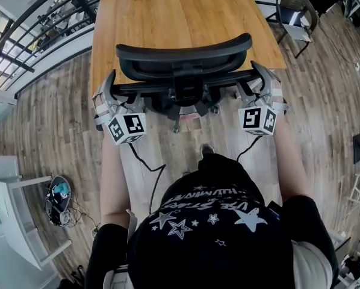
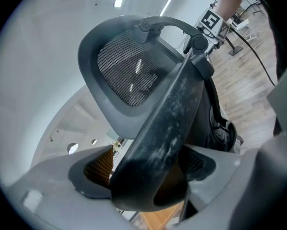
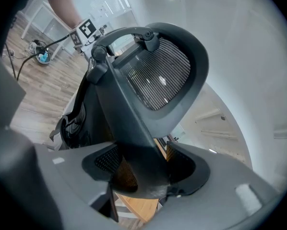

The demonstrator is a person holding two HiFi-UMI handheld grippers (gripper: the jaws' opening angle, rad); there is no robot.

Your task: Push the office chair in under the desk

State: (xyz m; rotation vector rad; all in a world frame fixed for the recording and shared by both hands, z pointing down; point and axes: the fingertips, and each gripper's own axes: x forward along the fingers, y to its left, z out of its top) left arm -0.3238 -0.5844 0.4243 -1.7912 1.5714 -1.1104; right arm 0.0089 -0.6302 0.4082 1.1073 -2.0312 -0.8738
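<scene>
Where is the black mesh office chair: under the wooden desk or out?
Mostly under: the chair backrest sits at the desk edge; no seat shows.

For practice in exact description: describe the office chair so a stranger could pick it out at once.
Find the wooden desk; at its near edge stands the office chair, black, mesh-backed. Unlike the second chair at the far right corner, it is clamped by the left gripper and right gripper.

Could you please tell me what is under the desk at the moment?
The chair reaches under the desk; the desktop covers its seat. Only its back and part of its base show.
</scene>
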